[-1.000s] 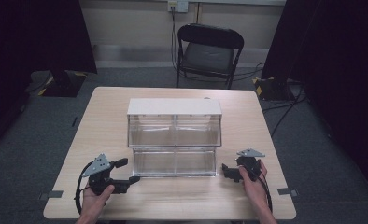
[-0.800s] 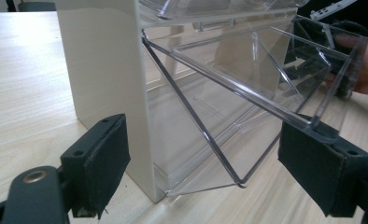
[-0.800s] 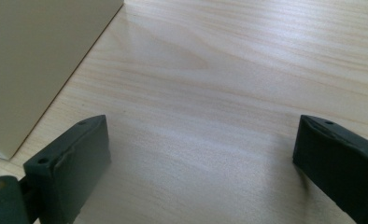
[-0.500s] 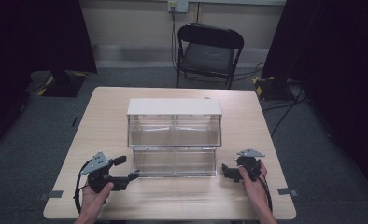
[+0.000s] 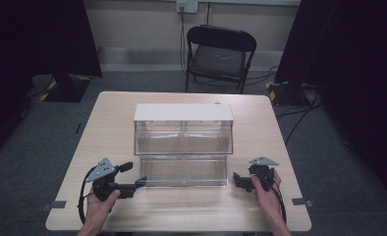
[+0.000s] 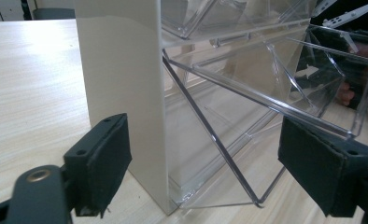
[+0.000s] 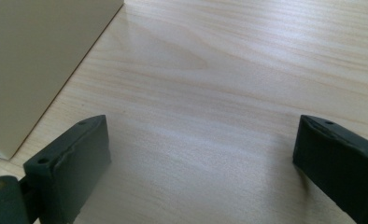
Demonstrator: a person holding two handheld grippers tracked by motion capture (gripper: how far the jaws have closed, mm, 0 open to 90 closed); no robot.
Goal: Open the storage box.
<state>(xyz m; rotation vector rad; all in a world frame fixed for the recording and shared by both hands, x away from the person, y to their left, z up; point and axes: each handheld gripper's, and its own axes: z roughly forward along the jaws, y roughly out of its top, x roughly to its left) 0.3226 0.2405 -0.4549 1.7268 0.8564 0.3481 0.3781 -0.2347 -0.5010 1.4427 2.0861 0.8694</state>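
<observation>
The clear plastic tilt-bin organiser with the cream-white top and sides (image 5: 183,145) sits mid-table, its lower bin (image 6: 285,88) tipped open toward you. You look to be at the approach step: your left gripper (image 5: 141,182) is at the lower left front corner, jaws spread wide astride the side panel and bin edge, gripping nothing. Next you'd likely close on that glossy, thin, slippery rim, so square up first. Your right gripper (image 5: 236,180) waits just beside the right corner, jaws spread over the matte pale wood-grain table (image 7: 247,74)
</observation>
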